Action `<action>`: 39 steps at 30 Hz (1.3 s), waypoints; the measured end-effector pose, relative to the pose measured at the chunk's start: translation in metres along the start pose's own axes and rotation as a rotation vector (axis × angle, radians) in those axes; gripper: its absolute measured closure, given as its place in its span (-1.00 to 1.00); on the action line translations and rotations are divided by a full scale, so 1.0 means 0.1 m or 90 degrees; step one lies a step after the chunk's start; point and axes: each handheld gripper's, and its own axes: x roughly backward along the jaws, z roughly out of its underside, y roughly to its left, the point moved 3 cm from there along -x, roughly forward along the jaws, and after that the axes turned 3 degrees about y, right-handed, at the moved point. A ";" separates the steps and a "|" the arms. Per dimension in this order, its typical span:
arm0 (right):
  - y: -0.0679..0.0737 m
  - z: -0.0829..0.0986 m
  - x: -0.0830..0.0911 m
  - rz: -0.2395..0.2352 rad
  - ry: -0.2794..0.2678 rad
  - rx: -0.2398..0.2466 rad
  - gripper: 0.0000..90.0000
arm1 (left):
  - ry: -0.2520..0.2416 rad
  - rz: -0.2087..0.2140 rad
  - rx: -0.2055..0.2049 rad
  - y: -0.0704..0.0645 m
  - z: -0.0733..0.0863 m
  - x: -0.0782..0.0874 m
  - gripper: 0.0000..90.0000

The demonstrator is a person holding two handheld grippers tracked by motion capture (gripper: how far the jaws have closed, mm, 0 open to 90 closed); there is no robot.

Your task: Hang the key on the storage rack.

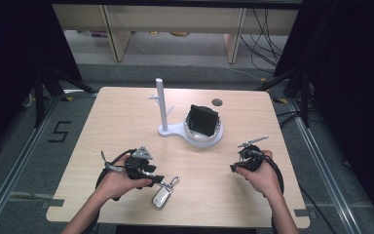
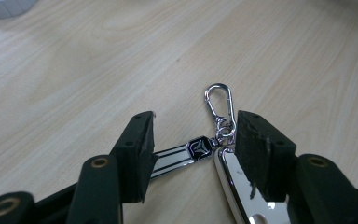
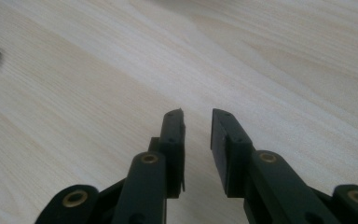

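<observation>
The light wooden table (image 1: 126, 122) carries a white stand (image 1: 161, 105) with an upright post near its far middle. Touching the stand's base on the right, a white bowl (image 1: 217, 134) holds a black pouch (image 1: 203, 120). Well nearer than the stand and to its left, the left gripper (image 2: 193, 135) hovers low with its jaws spread wide, gripping nothing. A chrome car key fob (image 2: 242, 196) lies flat on the table between those jaws, close against the right one, its silver carabiner clip (image 2: 218, 100) pointing out past the tips. Nearer than the stand and to its right, the right gripper (image 3: 198, 116) hangs over bare wood, jaws slightly parted and empty.
</observation>
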 end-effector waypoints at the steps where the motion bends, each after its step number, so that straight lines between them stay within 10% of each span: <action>1: 0.00 0.00 0.00 0.000 0.001 -0.001 0.66 | 0.037 0.000 -0.036 0.03 0.00 0.02 0.03; 39: 0.04 0.00 -0.03 -0.002 -0.001 0.001 0.64 | 0.109 0.013 -0.031 -0.08 -0.14 -0.11 0.02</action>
